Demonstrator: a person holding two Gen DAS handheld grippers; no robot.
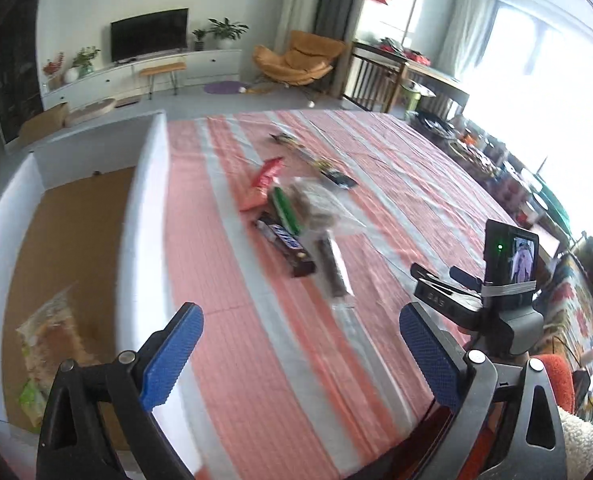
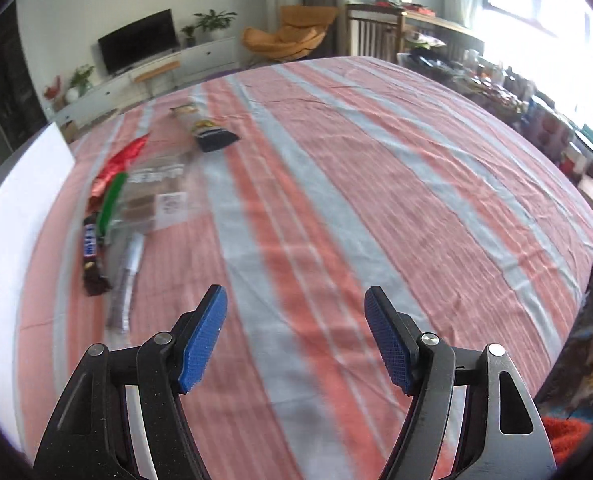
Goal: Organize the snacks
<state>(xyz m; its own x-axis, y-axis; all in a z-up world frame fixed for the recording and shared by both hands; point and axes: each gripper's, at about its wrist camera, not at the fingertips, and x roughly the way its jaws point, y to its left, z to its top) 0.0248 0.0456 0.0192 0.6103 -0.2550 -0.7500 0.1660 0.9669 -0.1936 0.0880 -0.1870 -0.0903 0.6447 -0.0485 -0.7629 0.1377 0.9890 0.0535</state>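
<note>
Snacks lie in a loose cluster on the pink and grey striped cloth (image 1: 280, 360): a brown Snickers bar (image 1: 285, 247), a green bar (image 1: 285, 210), a red packet (image 1: 262, 184), a clear bag of brown pieces (image 1: 316, 208), a silvery dark bar (image 1: 334, 270) and a long dark packet (image 1: 316, 162) further back. My left gripper (image 1: 300, 354) is open and empty, short of the cluster. In the right wrist view the Snickers bar (image 2: 91, 254), green bar (image 2: 110, 204) and clear bag (image 2: 156, 200) sit at the left. My right gripper (image 2: 295, 338) is open, empty, over bare cloth.
A white-walled box (image 1: 144, 216) with a brown floor stands left of the cloth; a clear snack bag (image 1: 46, 352) lies in it. A small camera on a stand (image 1: 508, 268) is at the right, near the table's edge. Cluttered furniture lines the far right.
</note>
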